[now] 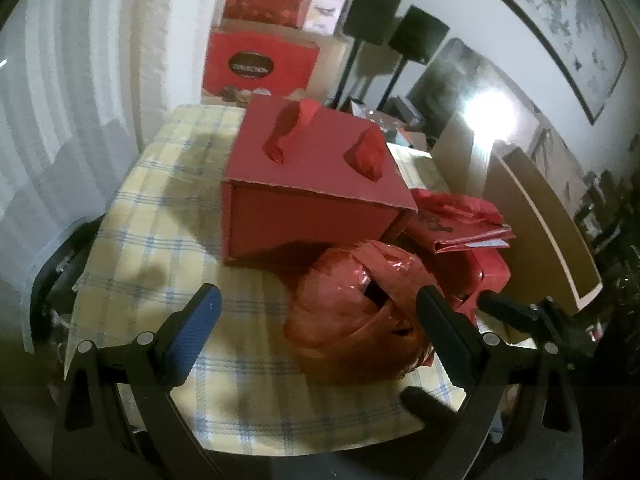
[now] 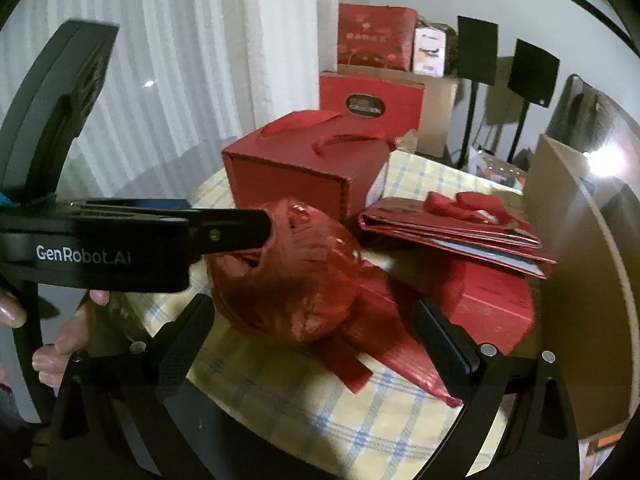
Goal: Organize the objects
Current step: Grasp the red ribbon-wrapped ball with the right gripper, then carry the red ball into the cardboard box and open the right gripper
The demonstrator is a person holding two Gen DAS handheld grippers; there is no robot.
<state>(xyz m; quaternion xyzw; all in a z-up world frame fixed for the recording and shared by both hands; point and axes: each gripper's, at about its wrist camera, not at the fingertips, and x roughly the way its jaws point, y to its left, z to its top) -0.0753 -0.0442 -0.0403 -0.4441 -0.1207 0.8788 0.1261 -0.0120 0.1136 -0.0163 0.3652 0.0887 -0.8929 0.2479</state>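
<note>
We are holding the left hand-held gripper [image 1: 318, 306] spread wide around the red ribbon ball [image 1: 352, 316] on the checked worktop [image 1: 160, 200]; our right hand-held gripper [image 2: 312, 320] is gaping too, empty. Behind the ball, the red gift box [image 1: 312, 184] is sitting.

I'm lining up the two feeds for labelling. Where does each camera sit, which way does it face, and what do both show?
Left wrist: on the left tongs, looking across the table at the red ball between open fingers; the red box lies beyond.
Right wrist: on the right tongs, open, facing the ball from its other side; the left tongs and a hand show at left.
Shared: ball, box, flat bags, checked cloth.
</note>
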